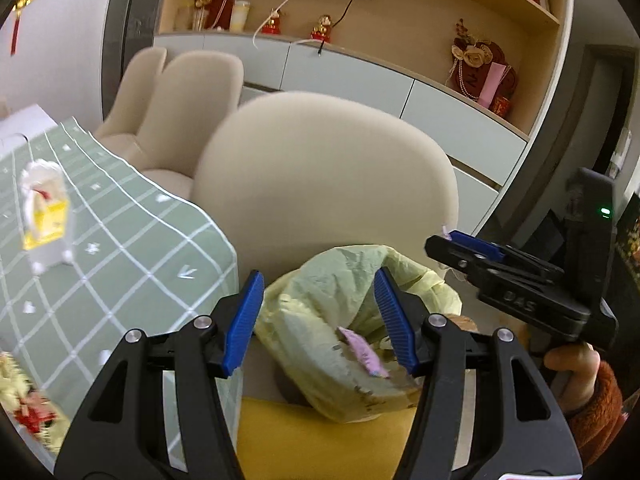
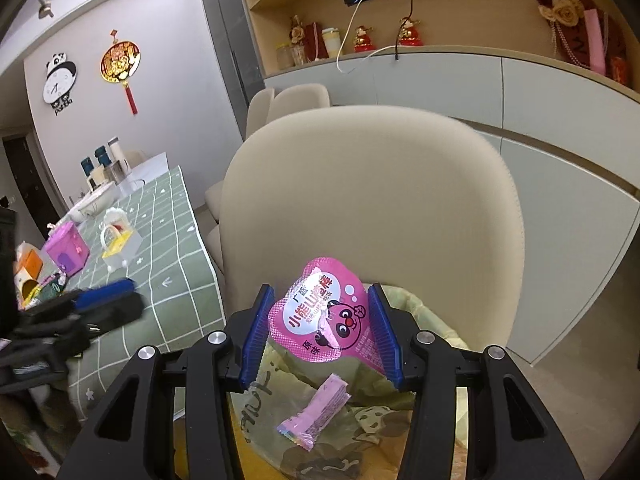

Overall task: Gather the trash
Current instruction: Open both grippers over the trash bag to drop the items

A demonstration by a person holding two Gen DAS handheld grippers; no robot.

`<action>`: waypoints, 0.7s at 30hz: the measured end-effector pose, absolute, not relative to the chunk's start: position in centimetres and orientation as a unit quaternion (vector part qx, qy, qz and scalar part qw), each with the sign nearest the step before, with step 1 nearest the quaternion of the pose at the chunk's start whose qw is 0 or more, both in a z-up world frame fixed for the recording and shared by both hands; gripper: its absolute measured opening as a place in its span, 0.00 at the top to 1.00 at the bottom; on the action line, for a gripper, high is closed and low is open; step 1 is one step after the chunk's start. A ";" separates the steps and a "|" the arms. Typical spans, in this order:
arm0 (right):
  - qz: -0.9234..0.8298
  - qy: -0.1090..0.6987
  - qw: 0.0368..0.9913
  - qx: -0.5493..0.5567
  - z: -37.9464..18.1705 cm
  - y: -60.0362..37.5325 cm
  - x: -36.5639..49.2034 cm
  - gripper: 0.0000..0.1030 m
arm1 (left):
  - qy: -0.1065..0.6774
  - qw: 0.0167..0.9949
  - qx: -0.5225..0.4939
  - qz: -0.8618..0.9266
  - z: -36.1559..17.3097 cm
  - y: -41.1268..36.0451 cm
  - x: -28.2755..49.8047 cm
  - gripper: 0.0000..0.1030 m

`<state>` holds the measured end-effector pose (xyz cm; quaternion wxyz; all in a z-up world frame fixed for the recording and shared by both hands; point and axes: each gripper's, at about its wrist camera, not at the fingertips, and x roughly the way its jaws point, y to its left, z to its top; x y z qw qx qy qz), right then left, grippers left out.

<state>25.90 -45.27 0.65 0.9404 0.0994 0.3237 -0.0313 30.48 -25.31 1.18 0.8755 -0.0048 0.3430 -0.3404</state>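
Observation:
A pale green trash bag (image 1: 320,344) lies open on the yellow seat (image 1: 320,440) of a beige chair (image 1: 320,184). My left gripper (image 1: 318,280) hovers just over the bag's mouth, open, with its pads clear of the plastic. A small pink wrapper (image 1: 362,350) lies inside the bag. My right gripper (image 2: 320,292) is shut on a pink snack packet (image 2: 320,316) and holds it upright above the bag (image 2: 400,396). Below it lies the small pink wrapper (image 2: 316,412). The right gripper (image 1: 452,242) shows side-on at the right of the left wrist view, a hand and orange sleeve behind it.
A table with a green checked cloth (image 2: 168,240) stands left of the chair (image 2: 372,200). On it are a white and yellow basket (image 2: 118,240), a purple box (image 2: 66,248) and other small items. More beige chairs and a white cabinet line the back. The left gripper (image 2: 112,300) is blurred at left.

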 end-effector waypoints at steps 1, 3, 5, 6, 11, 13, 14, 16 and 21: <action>-0.036 0.327 0.940 0.095 0.4 -45.0 26.0 0.56 | 0.341 0.876 -0.003 -0.342 1.4 -24.7 30.1 0.47; -0.042 0.334 0.938 0.086 0.0 -44.7 26.3 0.55 | 0.340 0.875 -0.006 -0.343 1.6 -23.7 29.8 0.45; -0.060 0.348 0.933 0.066 -0.5 -44.1 26.6 0.54 | 0.346 0.874 -0.013 -0.340 1.7 -22.7 29.6 0.45; -0.070 0.352 0.932 0.051 -0.7 -43.7 26.7 0.53 | 0.349 0.874 -0.016 -0.337 1.6 -22.2 29.5 0.45; -0.060 0.337 0.939 0.031 -0.8 -42.6 26.1 0.47 | 0.359 0.879 -0.031 -0.313 1.5 -18.7 28.8 0.45; -0.061 0.331 0.941 0.023 -0.6 -42.0 25.7 0.47 | 0.356 0.883 -0.030 -0.305 1.7 -17.3 28.3 0.45; -0.057 0.333 0.941 0.024 -0.4 -41.7 25.6 0.47 | 0.352 0.885 -0.031 -0.302 2.0 -16.5 27.9 0.45; -0.040 0.339 0.939 0.029 0.1 -40.8 25.0 0.47 | 0.343 0.891 -0.031 -0.295 2.7 -14.5 27.2 0.45; -0.026 0.316 0.948 0.003 2.8 -36.9 23.2 0.47 | 0.317 0.909 -0.028 -0.269 4.7 -9.0 25.3 0.45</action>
